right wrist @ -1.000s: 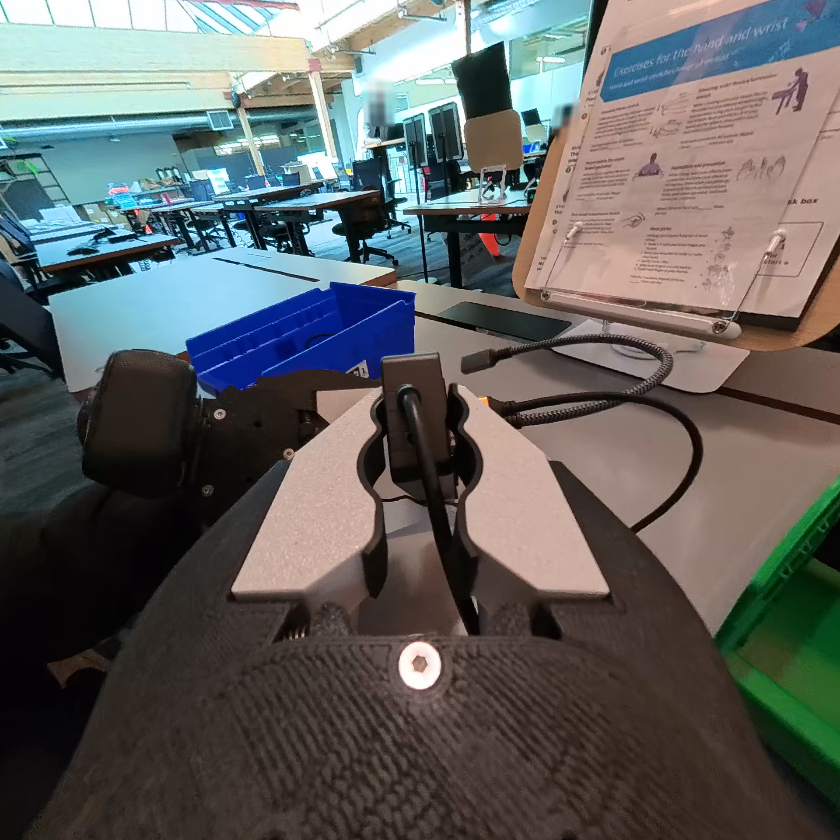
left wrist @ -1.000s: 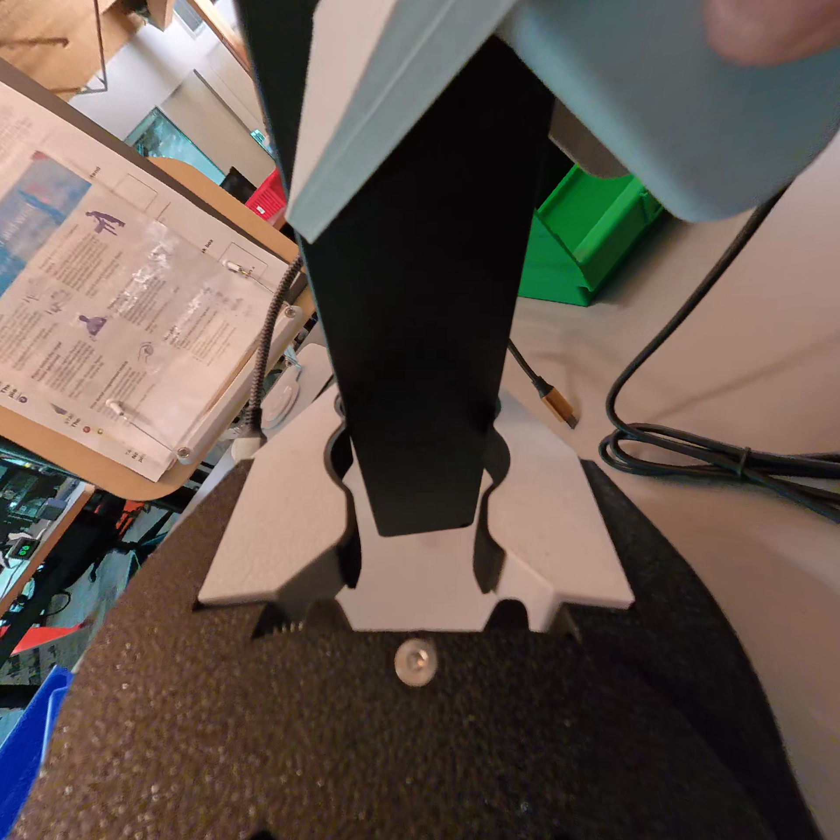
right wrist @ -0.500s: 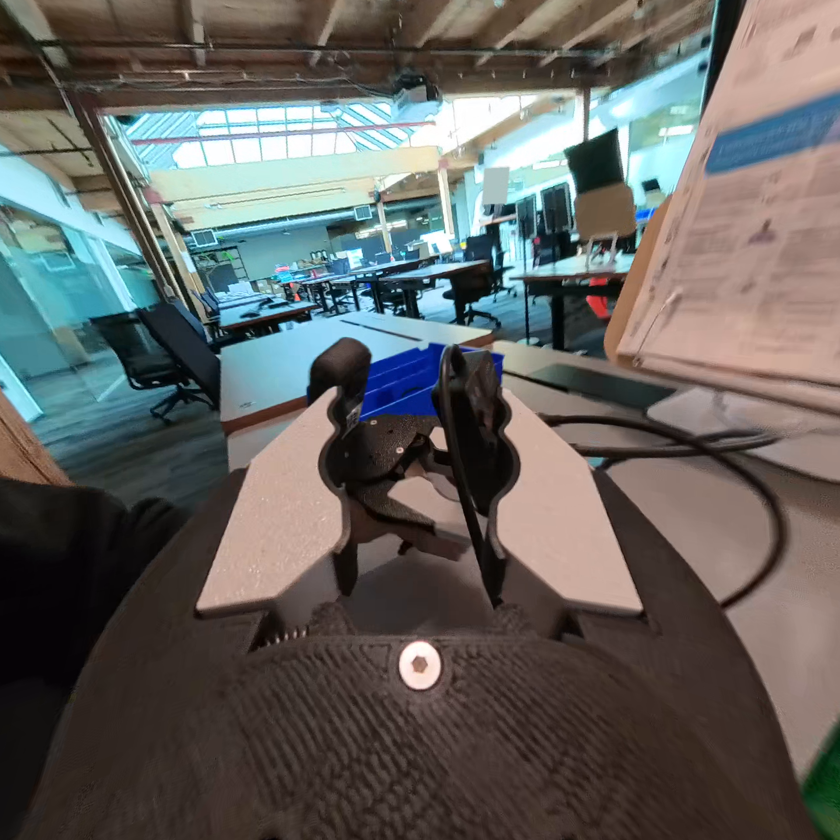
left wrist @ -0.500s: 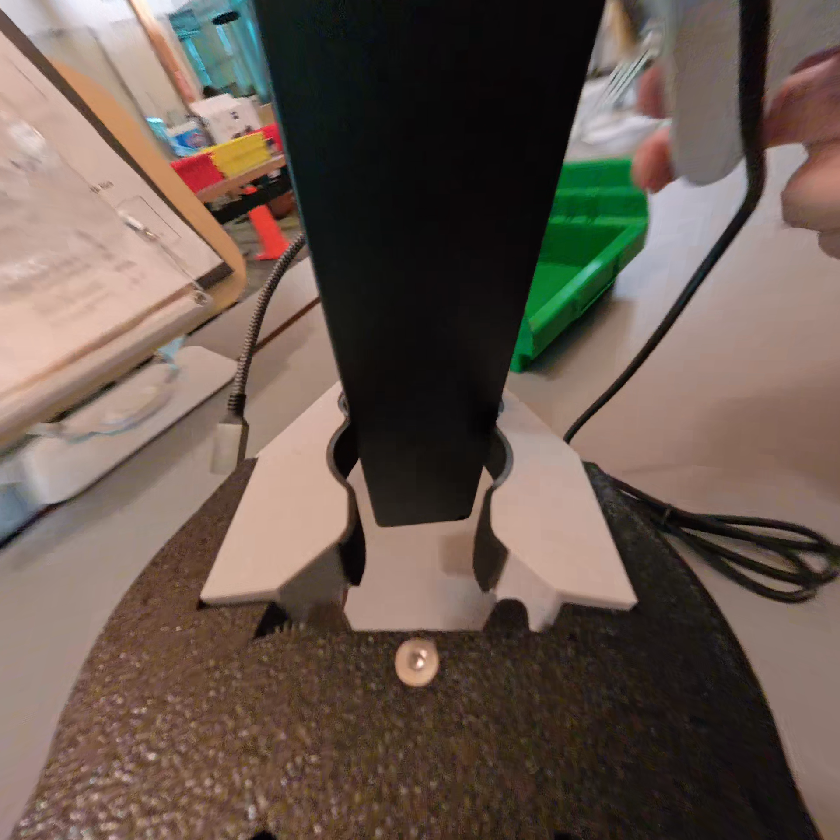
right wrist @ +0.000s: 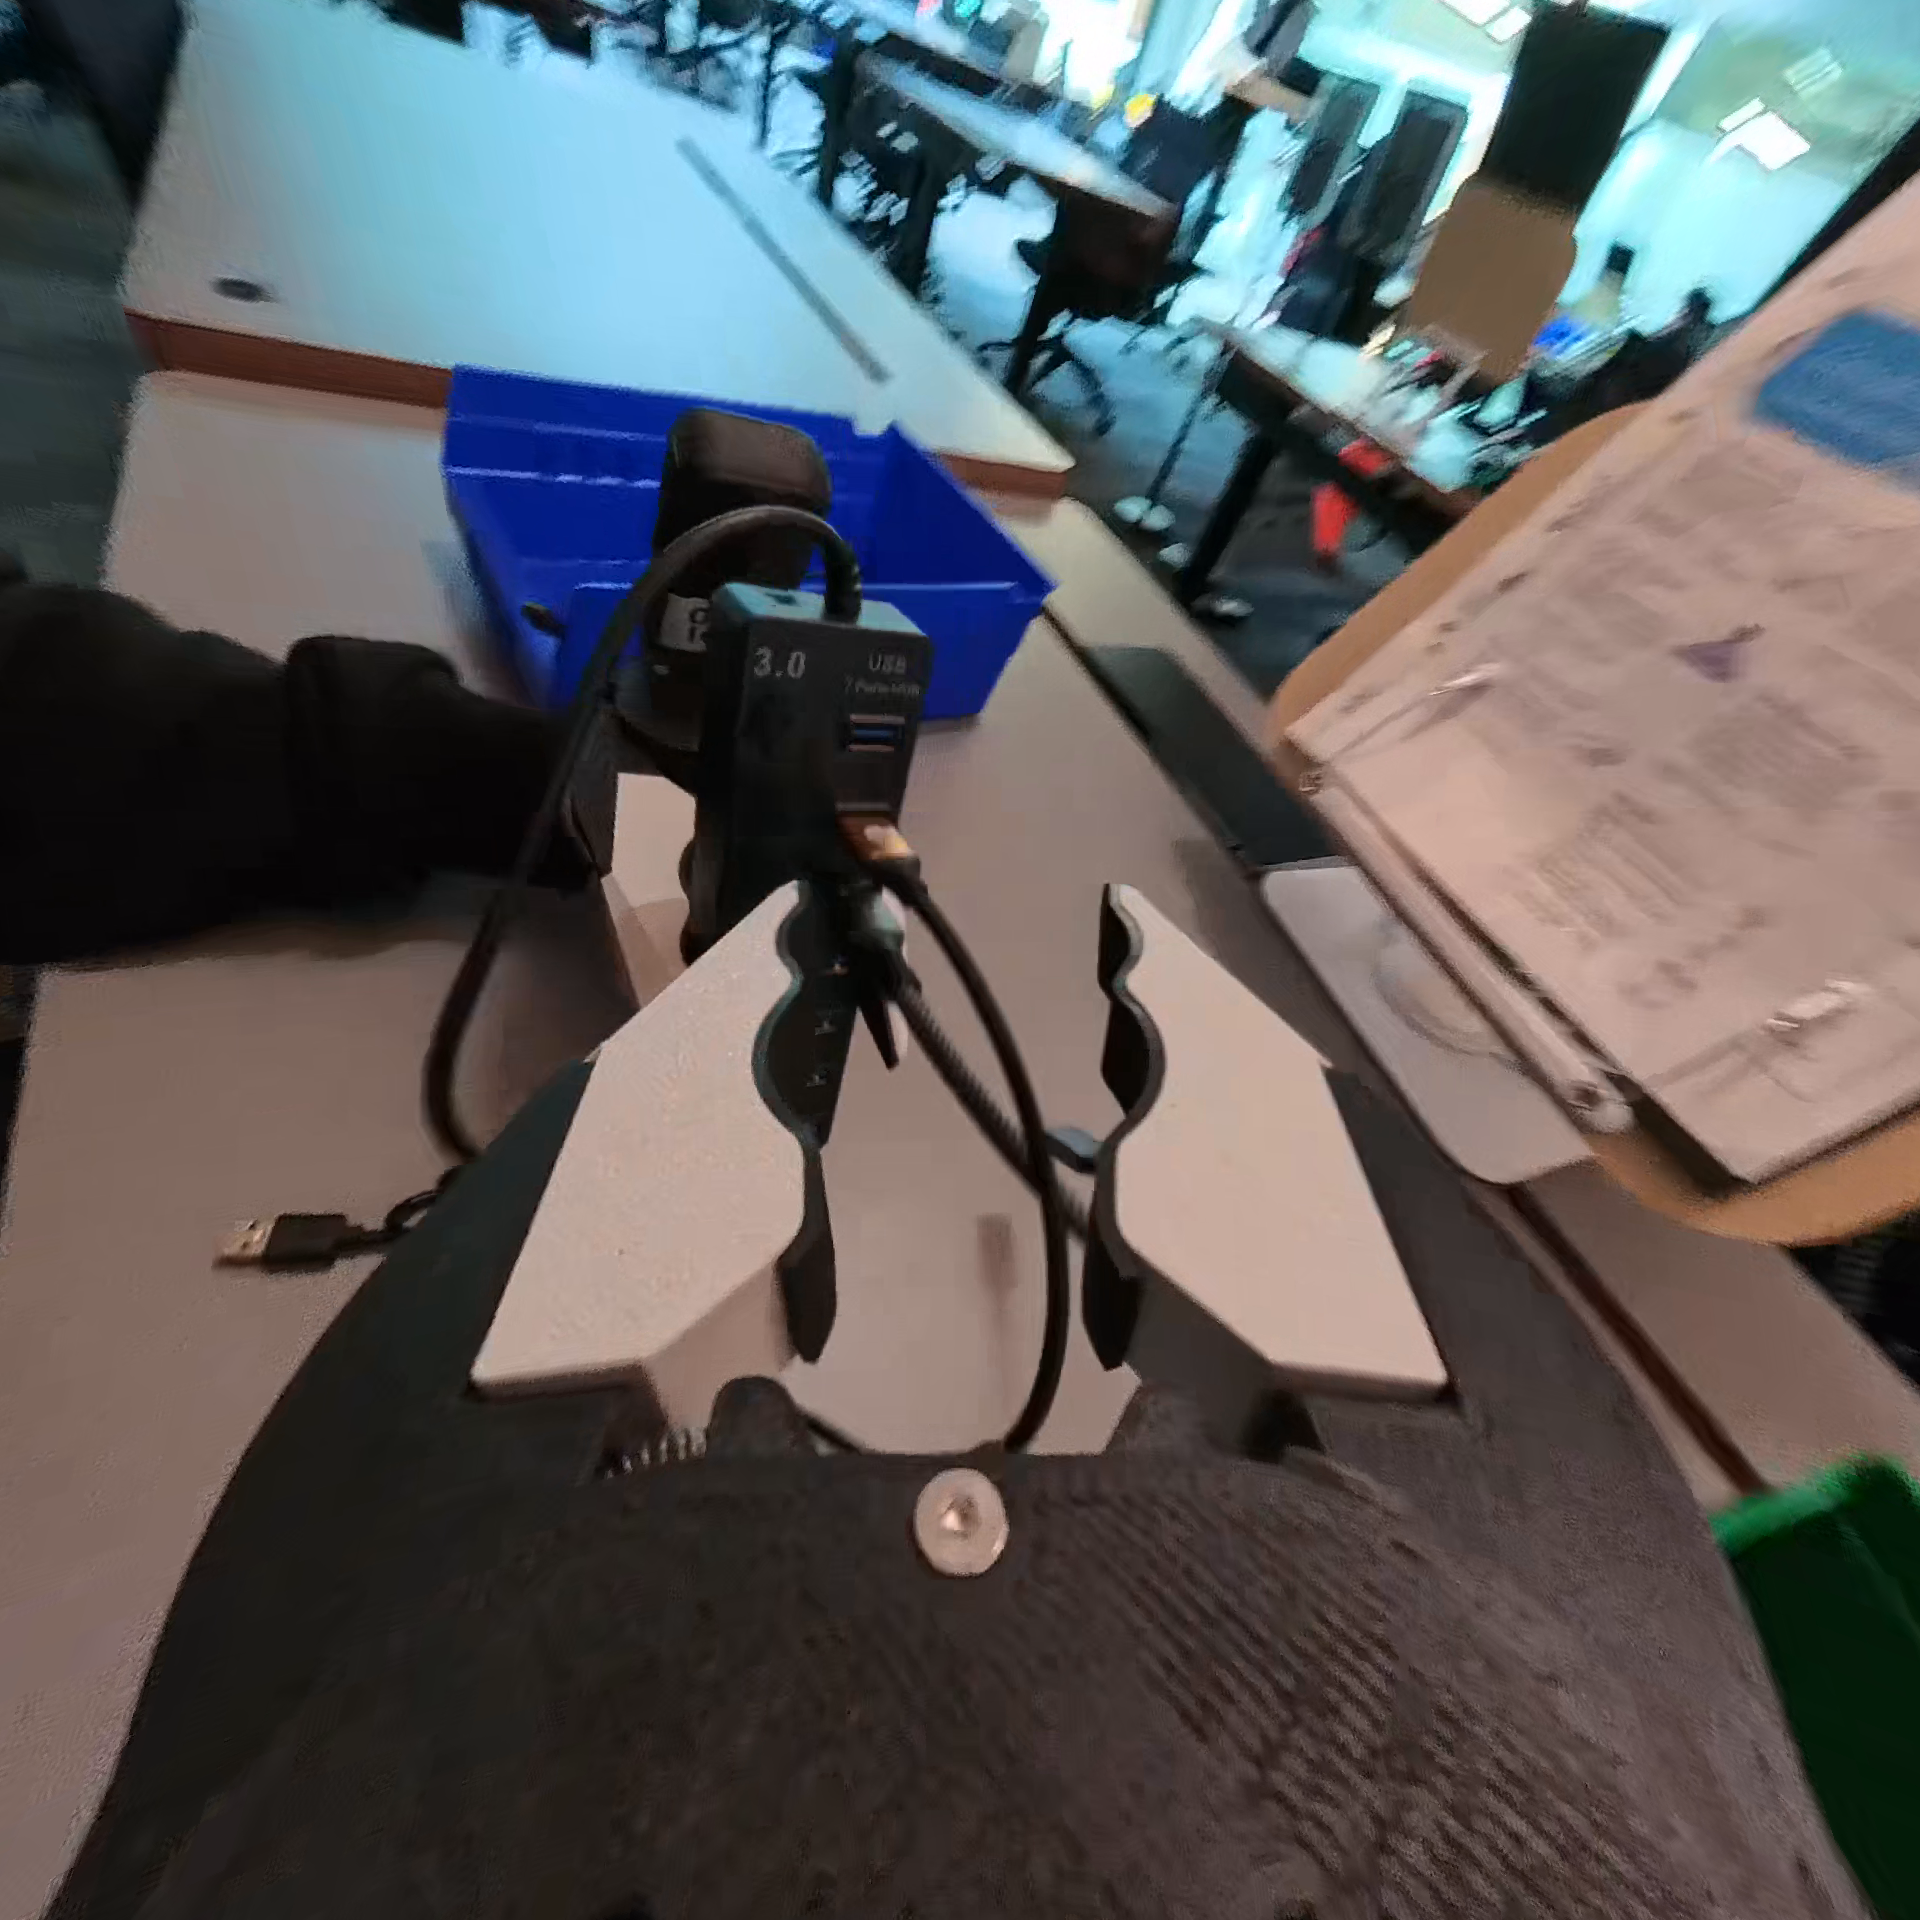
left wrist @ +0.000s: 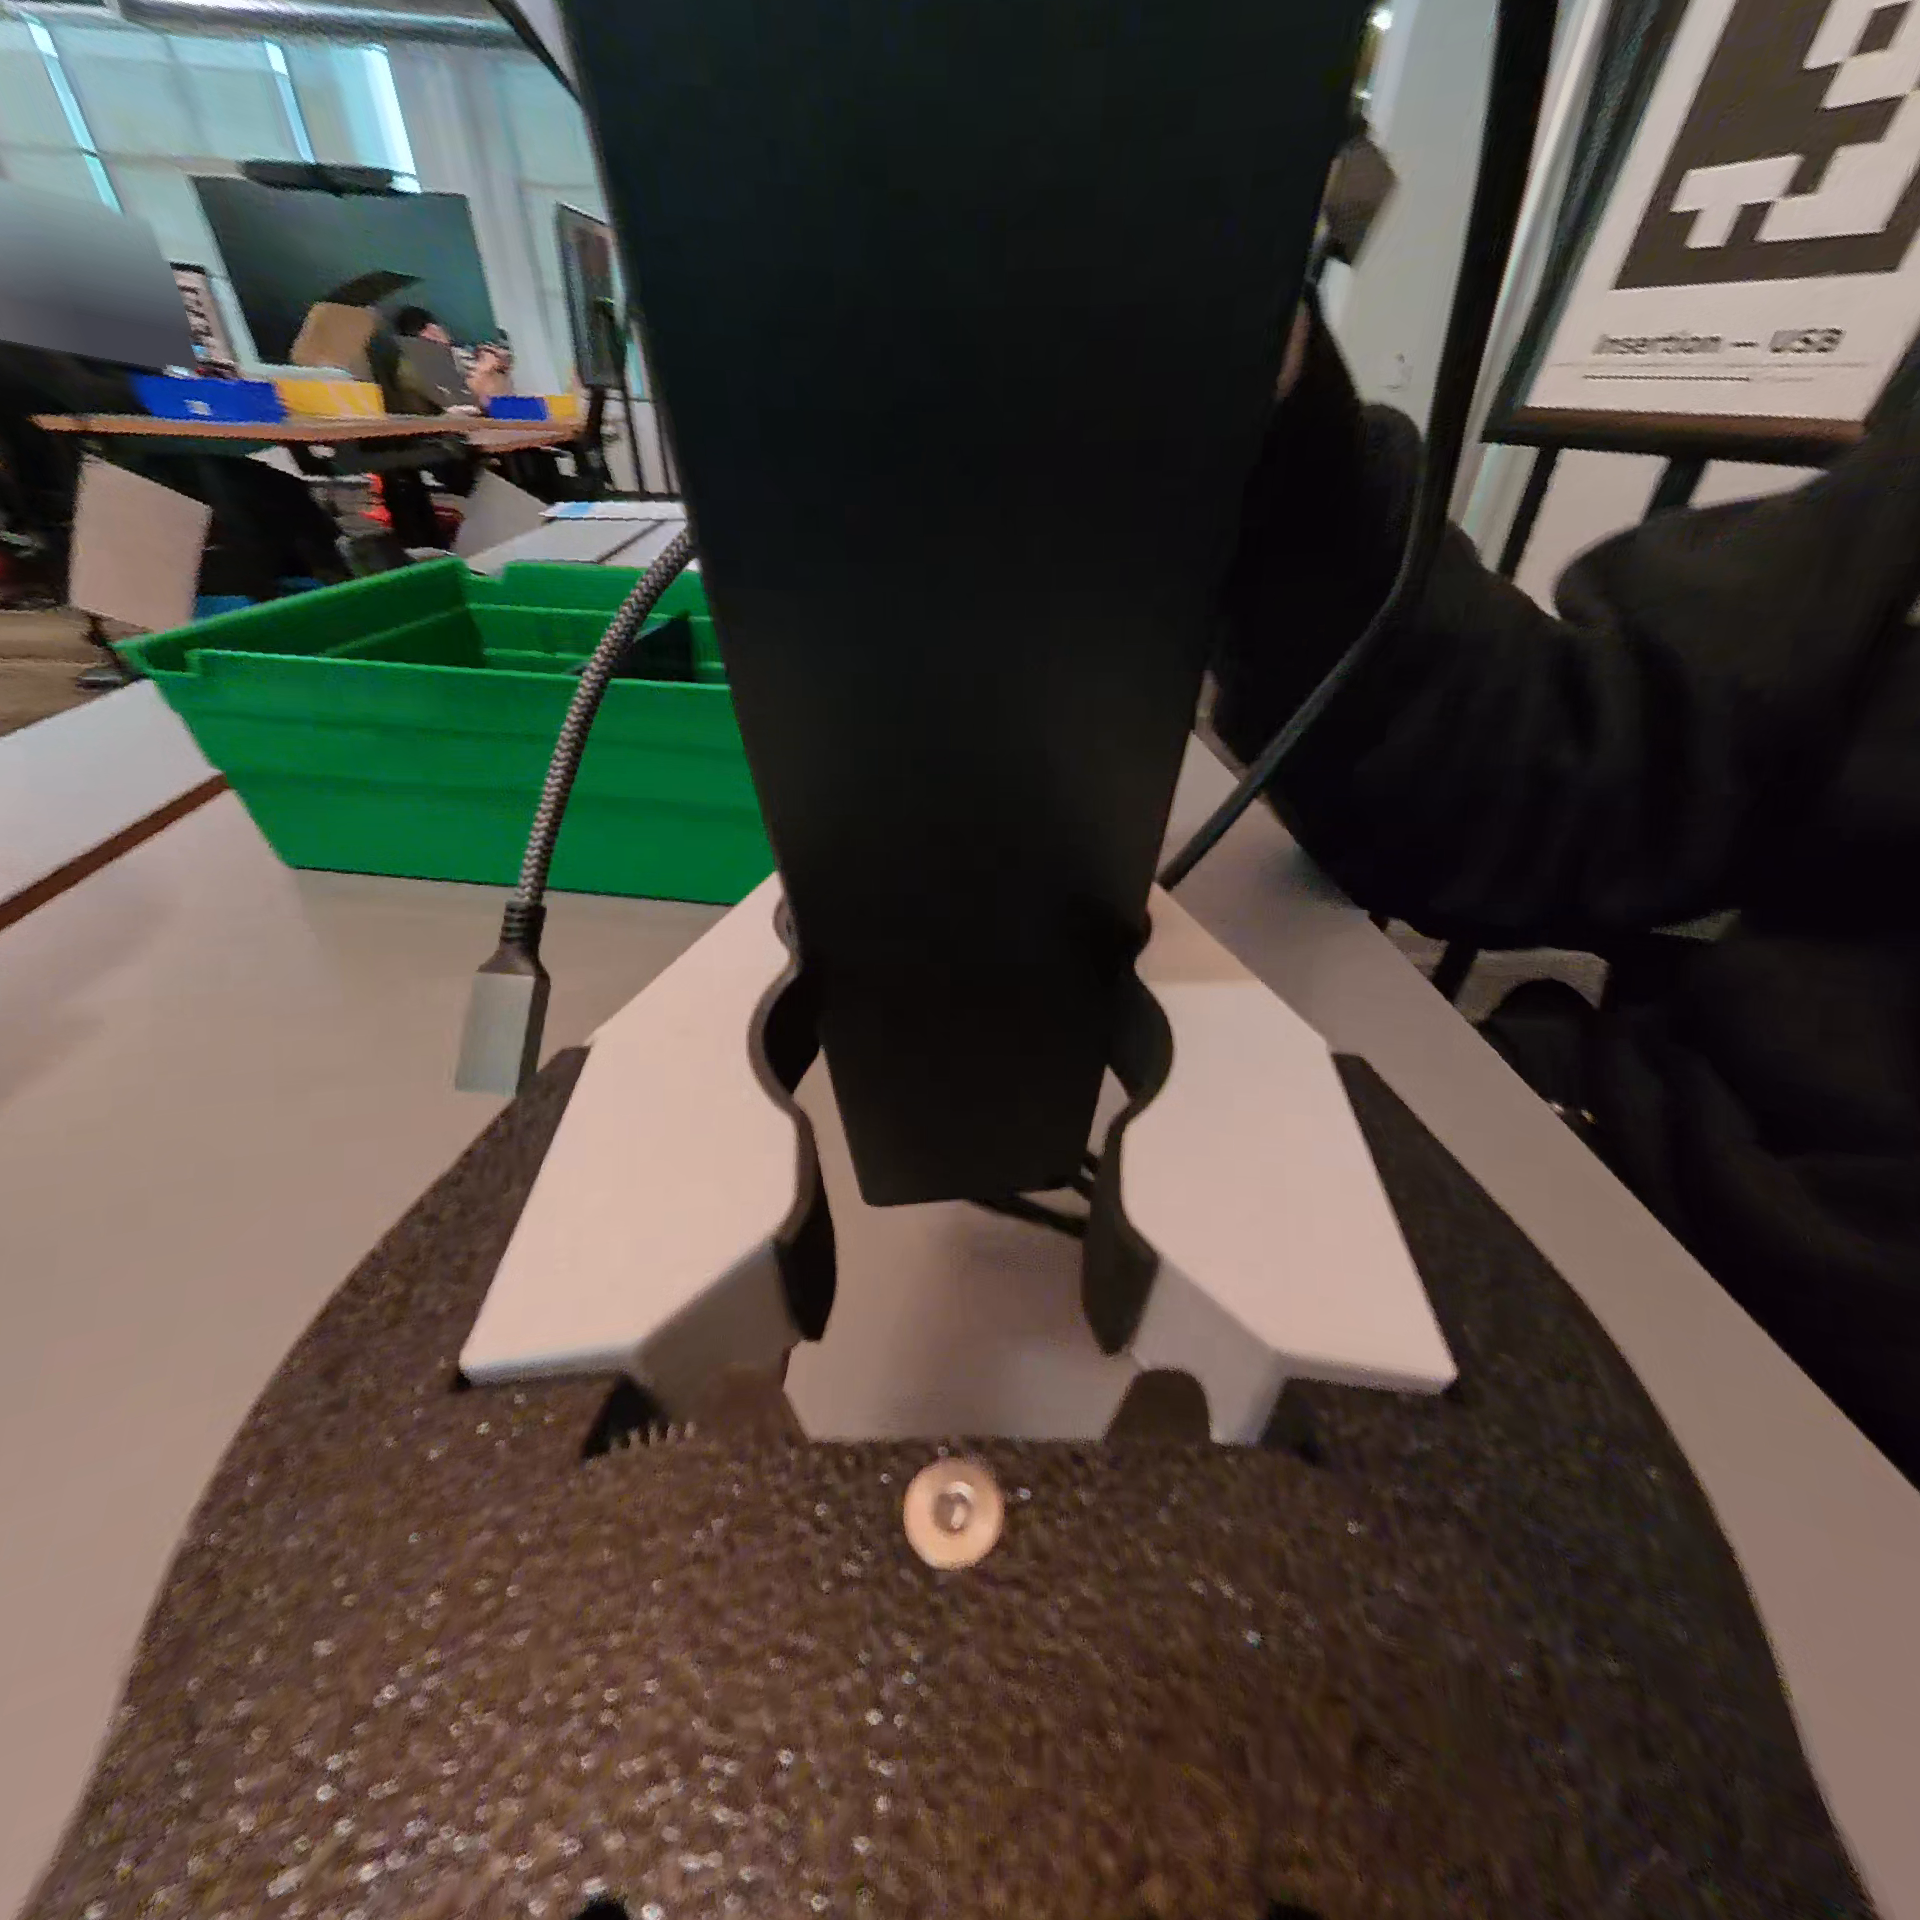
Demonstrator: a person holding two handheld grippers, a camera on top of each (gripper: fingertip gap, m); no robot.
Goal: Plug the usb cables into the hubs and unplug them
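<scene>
- Left wrist view: the left gripper [left wrist: 961, 1101] is closed on the black hub [left wrist: 956, 520], which stands up between its fingers and fills the middle of the picture
- A braided cable [left wrist: 582, 727] hangs at the left of the hub, and its silver plug [left wrist: 502, 1023] is free, just above the grey surface [left wrist: 208, 1039]; this one is not plugged in
- Behind it a green bin [left wrist: 416, 748] stands on the surface; at the right there is a dark sleeve [left wrist: 1558, 727] and a thin black cable [left wrist: 1351, 644]
- This view shows only the plain back of the hub, so the ports cannot be seen here
- Right wrist view: the right gripper [right wrist: 951, 1039] is wide open and holds nothing; a black cable runs loose between its fingers
- Here the port side of the hub [right wrist: 810, 748] is visible, held upright near a blue bin [right wrist: 623, 499]. A gold-tipped plug [right wrist: 878, 847] seems to sit in one port, while a blue port above is free
- Another USB plug [right wrist: 260, 1242] lies loose on the surface at the left
- My judgement: one cable looks inserted, the others are left, and the unplugging is not done
</scene>
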